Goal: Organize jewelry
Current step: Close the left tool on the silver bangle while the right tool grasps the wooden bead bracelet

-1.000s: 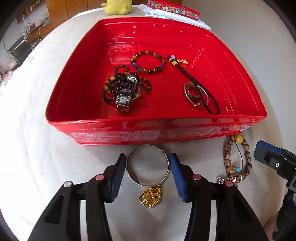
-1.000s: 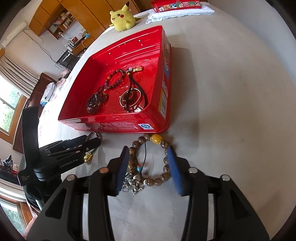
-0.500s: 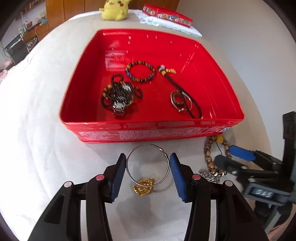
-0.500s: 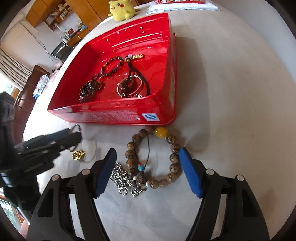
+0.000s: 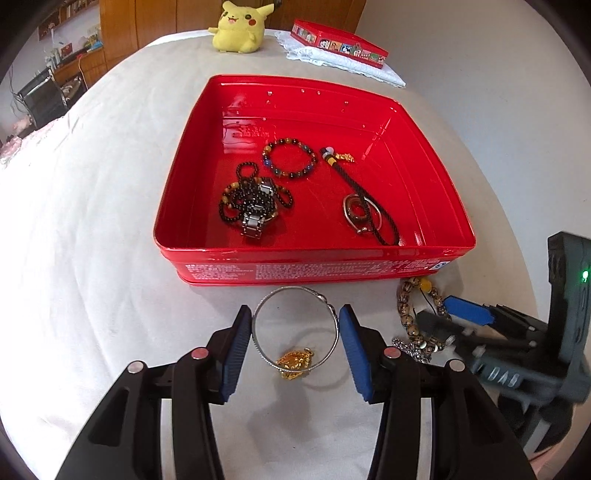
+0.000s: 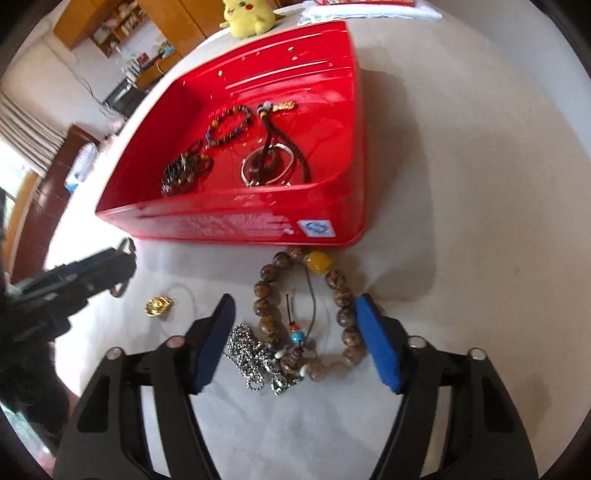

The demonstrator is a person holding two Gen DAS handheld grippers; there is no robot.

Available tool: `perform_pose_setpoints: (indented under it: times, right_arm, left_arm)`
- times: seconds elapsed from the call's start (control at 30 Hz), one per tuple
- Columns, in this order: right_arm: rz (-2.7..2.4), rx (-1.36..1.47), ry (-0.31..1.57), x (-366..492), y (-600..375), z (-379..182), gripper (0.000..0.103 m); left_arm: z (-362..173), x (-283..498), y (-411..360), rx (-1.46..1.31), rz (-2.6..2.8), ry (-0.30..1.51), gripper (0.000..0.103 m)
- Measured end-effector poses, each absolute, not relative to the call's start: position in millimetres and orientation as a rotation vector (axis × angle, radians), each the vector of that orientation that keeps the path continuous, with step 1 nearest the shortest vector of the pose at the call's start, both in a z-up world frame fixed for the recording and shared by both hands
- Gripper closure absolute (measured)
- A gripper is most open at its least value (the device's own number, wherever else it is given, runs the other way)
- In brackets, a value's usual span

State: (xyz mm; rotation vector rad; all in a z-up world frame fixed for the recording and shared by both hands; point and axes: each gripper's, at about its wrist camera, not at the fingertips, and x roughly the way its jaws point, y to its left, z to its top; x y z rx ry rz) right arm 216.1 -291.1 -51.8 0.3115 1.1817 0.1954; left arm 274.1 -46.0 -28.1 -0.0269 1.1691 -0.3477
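A red tin tray (image 5: 314,264) (image 6: 236,221) holds several bracelets and a corded pendant. My left gripper (image 5: 295,328) is shut on a silver bangle (image 5: 266,310), held off the cloth in front of the tray. A gold pendant (image 5: 295,361) (image 6: 159,305) lies on the cloth below the bangle. My right gripper (image 6: 295,332) is open over a wooden bead bracelet (image 6: 341,295) (image 5: 404,306) and a silver chain (image 6: 251,360), apart from both.
The jewelry rests on a white cloth-covered surface (image 5: 92,221). A yellow plush toy (image 5: 240,27) and a red box on a white cloth (image 5: 338,40) sit beyond the tray. Furniture stands at the far left.
My left gripper has lifted and drawn back with the bangle, leaving the gold pendant on the cloth. My right gripper has opened wide around the wooden bead bracelet.
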Motion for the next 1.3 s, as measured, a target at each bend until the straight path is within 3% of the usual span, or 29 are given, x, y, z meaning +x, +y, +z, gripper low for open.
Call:
perform_pose_setpoints:
  times: [0.27,0.33,0.43,0.63,1.03,1.3]
  right_arm:
    - [0.16,0.21,1.166,220,-292,-60,0.065]
    - [0.135,0.174,1.149,221,-287,-63,0.084]
    - [0.178,0.293,1.167,223,-300,-66,0.093]
    - [0.256,0.441,1.141,215,-317,-48,0.094]
    - [0.342,0.453,0.987,190,-318,9,0.094]
    - [0.314,0.397,0.989,197,-313,17,0.094]
  left_arm:
    - [-29,273,-47,-0.021,-0.352,1.175,0.054]
    - [-31,273,-48,-0.021,-0.35,1.179,0.054]
    - [-33,274,-49,-0.021,-0.347,1.185,0.054]
    - [-36,273,-53,0.018,-0.324,1.184,0.054]
    - [-33,272,-50,0.005,-0.332,1.182,0.054]
    - [-21,269,-44,-0.004,-0.324,1.151,0.054]
